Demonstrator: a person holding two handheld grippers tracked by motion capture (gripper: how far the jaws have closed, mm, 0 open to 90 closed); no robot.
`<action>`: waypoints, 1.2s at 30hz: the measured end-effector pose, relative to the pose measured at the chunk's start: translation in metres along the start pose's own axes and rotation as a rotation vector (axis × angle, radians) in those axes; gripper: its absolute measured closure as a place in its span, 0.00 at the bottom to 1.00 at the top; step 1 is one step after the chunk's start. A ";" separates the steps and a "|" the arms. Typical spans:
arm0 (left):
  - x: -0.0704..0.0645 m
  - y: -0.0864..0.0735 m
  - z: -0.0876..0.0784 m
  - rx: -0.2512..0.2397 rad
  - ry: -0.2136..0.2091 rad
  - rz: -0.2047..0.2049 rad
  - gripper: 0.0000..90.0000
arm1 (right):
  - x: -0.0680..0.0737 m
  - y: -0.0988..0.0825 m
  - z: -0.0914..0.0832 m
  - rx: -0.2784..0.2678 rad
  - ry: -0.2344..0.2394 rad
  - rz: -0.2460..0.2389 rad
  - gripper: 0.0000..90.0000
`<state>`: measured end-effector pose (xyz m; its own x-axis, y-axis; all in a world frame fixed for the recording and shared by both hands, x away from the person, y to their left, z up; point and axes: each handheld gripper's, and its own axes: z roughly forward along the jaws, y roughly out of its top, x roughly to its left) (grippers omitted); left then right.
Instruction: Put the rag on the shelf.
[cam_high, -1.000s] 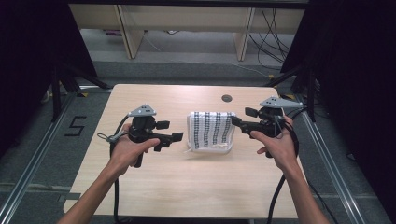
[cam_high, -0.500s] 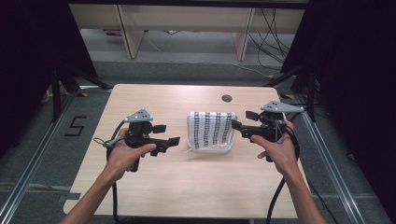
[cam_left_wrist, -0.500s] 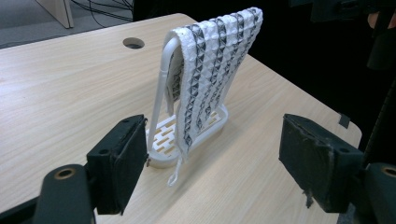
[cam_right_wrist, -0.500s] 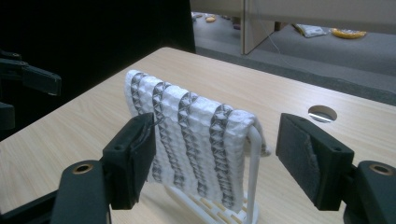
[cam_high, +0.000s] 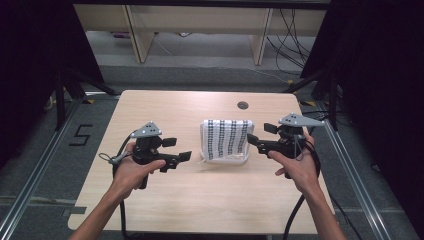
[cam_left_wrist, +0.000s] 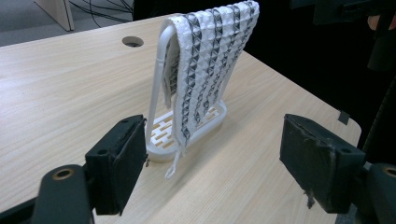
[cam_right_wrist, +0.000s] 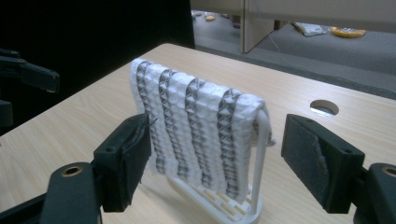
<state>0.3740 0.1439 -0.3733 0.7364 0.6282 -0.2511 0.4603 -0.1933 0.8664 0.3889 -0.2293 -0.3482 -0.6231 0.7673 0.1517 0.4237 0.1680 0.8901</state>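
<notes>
1. Right gripper (cam_high: 253, 140): jaws spread wide and just been opening further, nothing pressed between the pads. Points leftward across the table at the right edge of the towel (cam_high: 227, 137), close to it but not touching.
2. In the right gripper view the towel hangs ahead of the jaws (cam_right_wrist: 212, 140), lying in the gap line between them; the left pad sits just in front of the cloth's near edge, apart from it.
3. Left gripper (cam_high: 181, 150): jaws also wide, nothing held. It sits to the left of the towel, aimed toward it, a clear stretch of tabletop between.
4. In the left gripper view the towel (cam_left_wrist: 205, 60) hangs ahead, between the two pads but further off.
5. Towel: white with dark patterned stripes, draped over the top bar of a white rack (cam_left_wrist: 161, 70), hanging down both sides.
6. Rack: upright on a slotted base, standing mid-table on the wooden table (cam_high: 200, 200).
7. Round cable hole (cam_high: 243, 105) in the tabletop beyond the rack, well apart.
</notes>
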 end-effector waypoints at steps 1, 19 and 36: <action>-0.001 -0.001 -0.001 0.001 -0.003 0.003 0.25 | 0.000 -0.001 -0.001 0.000 -0.014 -0.019 0.28; -0.010 -0.020 -0.005 0.002 -0.003 0.014 0.25 | 0.009 -0.019 -0.004 -0.005 0.007 -0.017 0.26; -0.010 -0.042 -0.009 0.001 0.003 0.021 0.24 | 0.020 -0.036 -0.005 0.030 0.023 -0.021 0.25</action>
<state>0.3422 0.1524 -0.4036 0.7442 0.6264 -0.2319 0.4456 -0.2070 0.8709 0.3578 -0.2228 -0.3750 -0.6468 0.7491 0.1430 0.4294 0.2027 0.8801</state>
